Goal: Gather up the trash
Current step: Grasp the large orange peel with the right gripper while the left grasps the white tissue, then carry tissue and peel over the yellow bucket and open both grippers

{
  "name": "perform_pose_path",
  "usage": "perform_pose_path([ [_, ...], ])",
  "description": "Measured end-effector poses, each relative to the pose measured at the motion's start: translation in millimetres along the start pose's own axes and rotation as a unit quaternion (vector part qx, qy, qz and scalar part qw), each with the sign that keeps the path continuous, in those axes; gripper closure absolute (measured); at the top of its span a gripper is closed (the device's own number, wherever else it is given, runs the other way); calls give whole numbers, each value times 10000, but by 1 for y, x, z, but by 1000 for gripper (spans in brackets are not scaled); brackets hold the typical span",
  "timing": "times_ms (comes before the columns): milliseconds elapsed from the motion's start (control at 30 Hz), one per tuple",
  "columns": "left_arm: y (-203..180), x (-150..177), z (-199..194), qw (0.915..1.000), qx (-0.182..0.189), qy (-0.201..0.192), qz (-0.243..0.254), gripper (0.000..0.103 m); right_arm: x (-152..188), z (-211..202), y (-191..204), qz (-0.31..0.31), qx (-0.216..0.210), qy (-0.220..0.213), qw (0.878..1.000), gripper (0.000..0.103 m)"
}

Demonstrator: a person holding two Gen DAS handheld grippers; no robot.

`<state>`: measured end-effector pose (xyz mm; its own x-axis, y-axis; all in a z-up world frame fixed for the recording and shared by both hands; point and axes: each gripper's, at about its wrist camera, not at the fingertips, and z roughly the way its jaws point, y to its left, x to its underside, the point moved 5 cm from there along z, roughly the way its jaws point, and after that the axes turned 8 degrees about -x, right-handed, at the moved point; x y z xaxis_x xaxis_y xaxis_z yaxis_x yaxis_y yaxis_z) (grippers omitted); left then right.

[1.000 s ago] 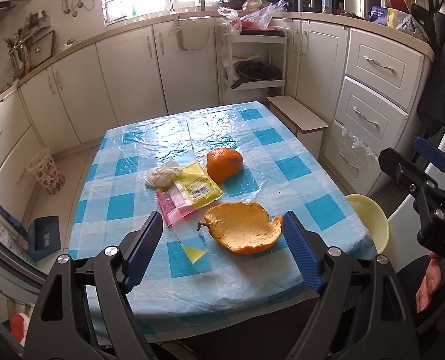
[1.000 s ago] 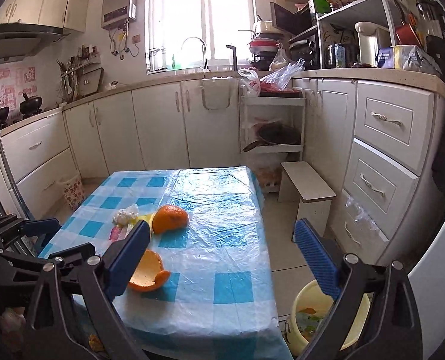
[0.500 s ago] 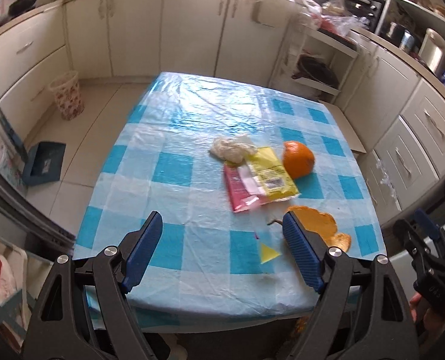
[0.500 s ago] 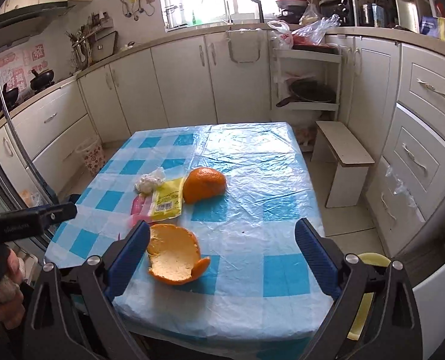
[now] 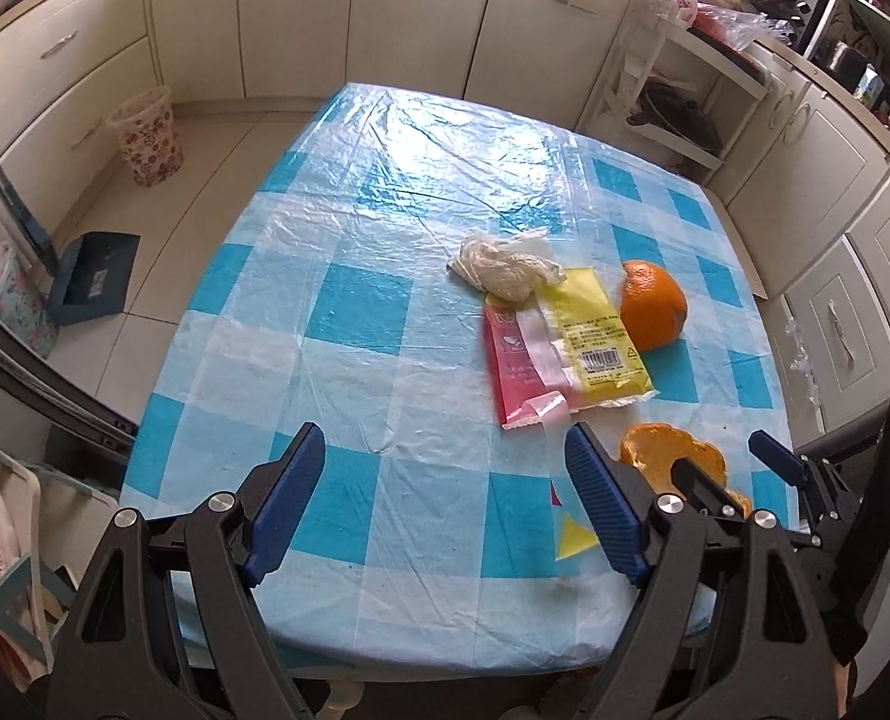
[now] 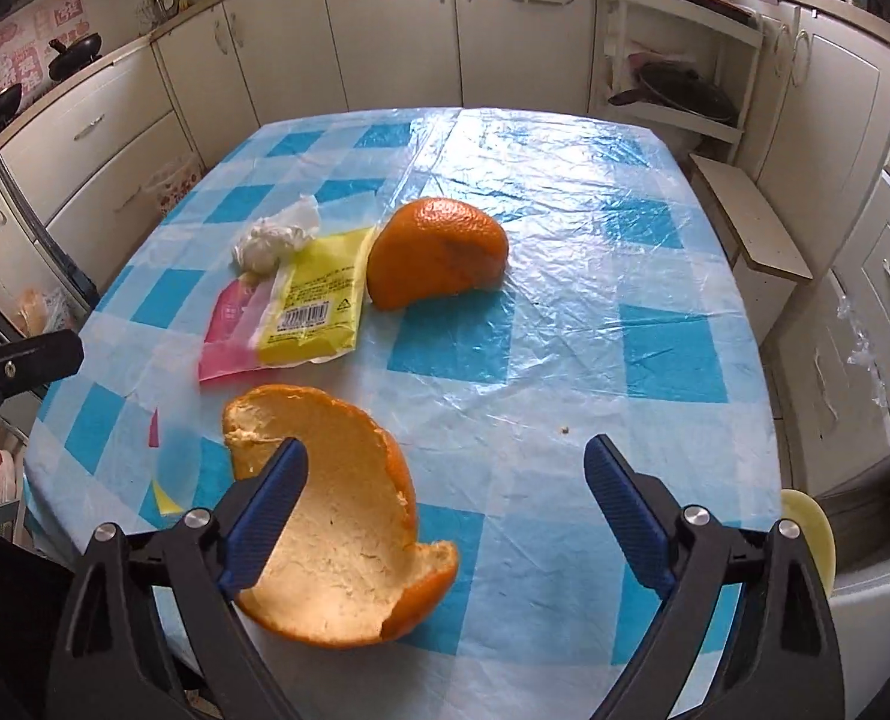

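On the blue-checked table (image 5: 355, 312) lie a crumpled white wad (image 5: 505, 267), a yellow wrapper (image 5: 595, 342) over a pink wrapper (image 5: 514, 366), a domed orange peel (image 5: 652, 306) and a small yellow scrap (image 5: 574, 534). My left gripper (image 5: 445, 456) hovers open over the near edge, holding nothing. A flat orange peel (image 6: 349, 540) lies inner side up under the left finger of my open right gripper (image 6: 445, 456), not between its jaws. The right wrist view also shows the dome peel (image 6: 439, 252), the yellow wrapper (image 6: 319, 300) and the wad (image 6: 271, 240).
A floral wastebasket (image 5: 145, 138) and a blue dustpan (image 5: 94, 276) sit on the floor left of the table. A wooden stool (image 6: 751, 222) stands at the far right corner, and a yellow bin (image 6: 808, 528) is below the right edge. Cabinets surround the table.
Both grippers have dropped closer to the table and tilted down. The right one now hangs over the flat peel. The left one has swung towards the table's left half. Jaws stay wide.
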<state>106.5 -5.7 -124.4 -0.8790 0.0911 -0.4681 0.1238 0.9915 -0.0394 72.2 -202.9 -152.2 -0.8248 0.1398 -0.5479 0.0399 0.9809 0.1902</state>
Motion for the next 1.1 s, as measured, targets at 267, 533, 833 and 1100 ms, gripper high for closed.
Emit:
perform_pose_path([
  [267, -26, -53, 45, 9984, -241, -75, 504, 23, 6, 11, 16, -266, -376, 178, 9988, 61],
  [533, -45, -88, 96, 9913, -167, -235, 1281, 22, 9, -1, 0, -13, -645, 104, 9979, 89],
  [833, -37, -93, 103, 9921, 440, 34, 1177, 78, 5, -6, -22, 403, -768, 32, 9962, 91],
  [1100, -28, -101, 56, 9906, 353, -393, 1262, 81, -4, -18, -25, 409, -772, -235, 9959, 96],
])
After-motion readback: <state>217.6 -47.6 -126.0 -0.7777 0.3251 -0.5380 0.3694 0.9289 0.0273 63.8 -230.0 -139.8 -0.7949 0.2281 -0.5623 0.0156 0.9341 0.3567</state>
